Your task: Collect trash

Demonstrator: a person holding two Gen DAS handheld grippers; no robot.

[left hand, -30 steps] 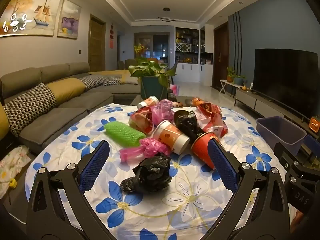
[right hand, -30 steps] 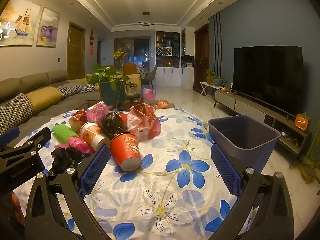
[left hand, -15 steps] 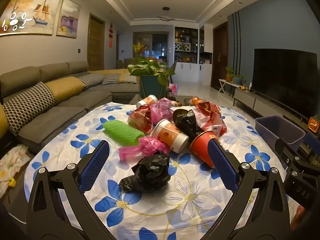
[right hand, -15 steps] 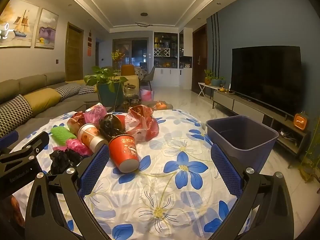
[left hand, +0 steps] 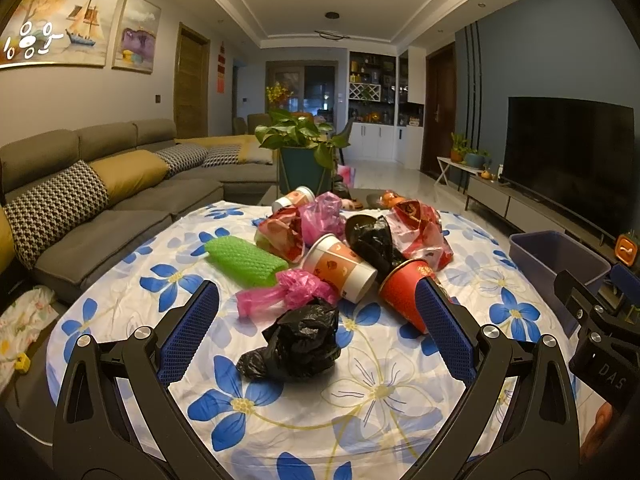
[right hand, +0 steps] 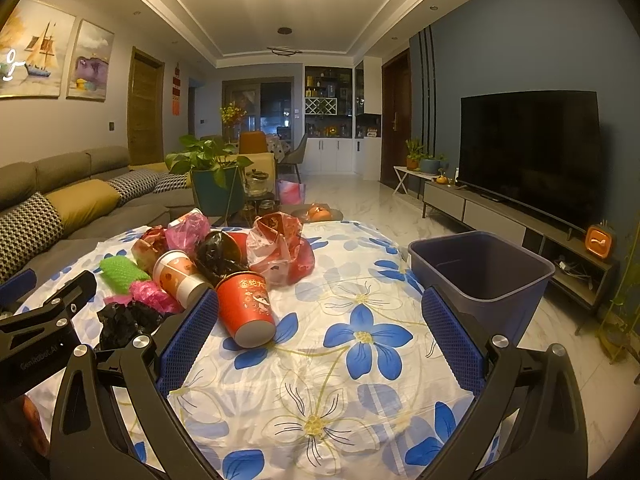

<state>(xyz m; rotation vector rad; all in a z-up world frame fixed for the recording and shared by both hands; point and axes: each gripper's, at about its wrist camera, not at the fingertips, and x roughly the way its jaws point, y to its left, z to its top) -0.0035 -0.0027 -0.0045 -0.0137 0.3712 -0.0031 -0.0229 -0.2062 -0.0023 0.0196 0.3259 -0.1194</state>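
Note:
Trash is heaped on a round table under a blue-flowered cloth [left hand: 384, 392]. Nearest me lies a crumpled black bag [left hand: 298, 342], with a pink bag [left hand: 288, 292], a green foam sleeve [left hand: 244, 258], a white-and-orange paper cup [left hand: 340, 266] and a tipped red cup [left hand: 404, 290] behind it. My left gripper [left hand: 318, 334] hangs open just above the black bag, which lies between its fingers. The right gripper [right hand: 320, 330] is open over bare cloth, the red cup [right hand: 246, 306] just inside its left finger. A dark blue bin [right hand: 480, 272] stands at the table's right edge.
More bags and cups crowd the far side of the heap, among them a red-and-clear bag [right hand: 280, 254] and a black bag [right hand: 218, 256]. A grey sofa [left hand: 100, 200] runs along the left, a potted plant [left hand: 304, 156] stands beyond the table, and a TV [right hand: 528, 156] fills the right wall.
Both views have shifted only slightly; the left gripper has drifted a little closer to the black bag. Both grippers stay open and no trash has moved.

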